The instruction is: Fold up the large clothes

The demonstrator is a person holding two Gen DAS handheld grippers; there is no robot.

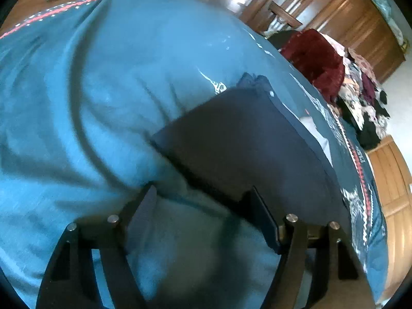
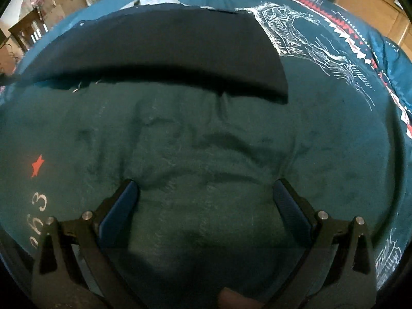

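A dark navy folded garment (image 1: 231,144) lies flat on a teal bedspread (image 1: 90,90). In the left wrist view my left gripper (image 1: 203,193) is open and empty, right at the garment's near edge, with its right finger (image 1: 262,213) against the fabric edge. In the right wrist view the same navy garment (image 2: 164,49) lies flat a little ahead. My right gripper (image 2: 206,188) is open and empty, low over the wrinkled teal bedspread (image 2: 206,154), short of the garment's near edge.
A heap of mixed clothes with a dark red garment (image 1: 316,64) lies at the far side of the bed. Wooden wardrobes (image 1: 342,15) stand behind. The bedspread has white prints (image 2: 303,41) and a red zigzag border (image 2: 345,31). Boxes and a chair (image 2: 28,31) stand at far left.
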